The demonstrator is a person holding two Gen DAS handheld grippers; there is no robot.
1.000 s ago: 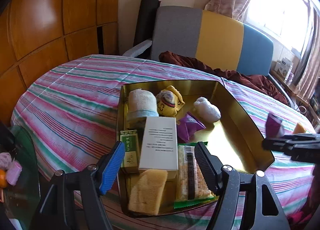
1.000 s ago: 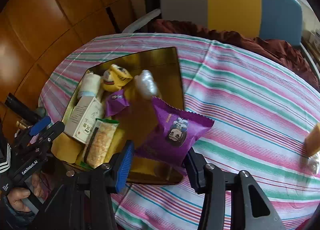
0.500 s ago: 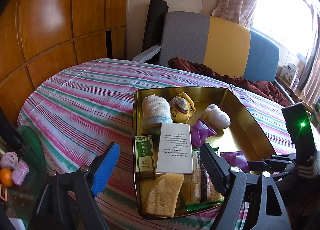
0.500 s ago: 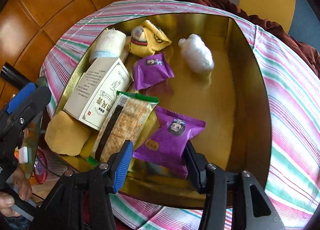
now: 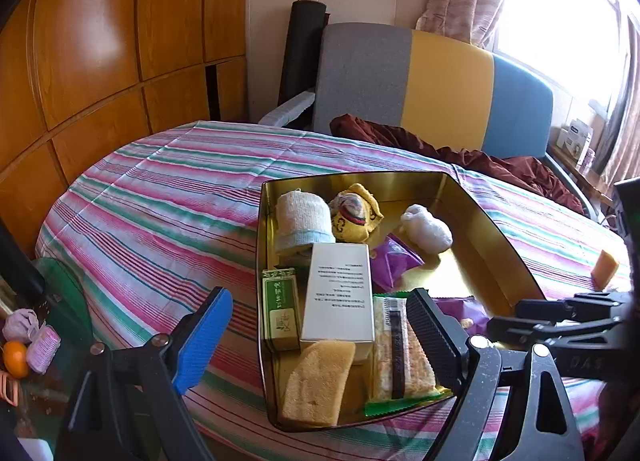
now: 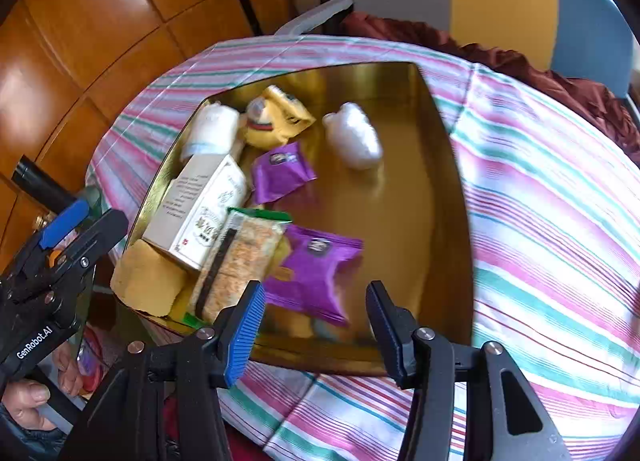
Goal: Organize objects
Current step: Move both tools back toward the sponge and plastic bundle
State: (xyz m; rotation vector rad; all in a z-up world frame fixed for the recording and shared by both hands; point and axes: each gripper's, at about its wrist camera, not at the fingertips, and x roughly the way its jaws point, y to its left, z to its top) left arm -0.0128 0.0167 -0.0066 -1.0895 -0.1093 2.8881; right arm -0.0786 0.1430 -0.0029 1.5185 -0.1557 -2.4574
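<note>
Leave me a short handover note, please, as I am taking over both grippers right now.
Left gripper: jaws opening, nothing gripped, poised over the near end of the tray.
Right gripper: open and empty, above the tray.
Done: the near purple packet lies in the tray, clear of the pads, beside the cracker pack, white box and sponge.
Left: an orange block sits on the striped cloth outside the tray; it probably goes in next.
</note>
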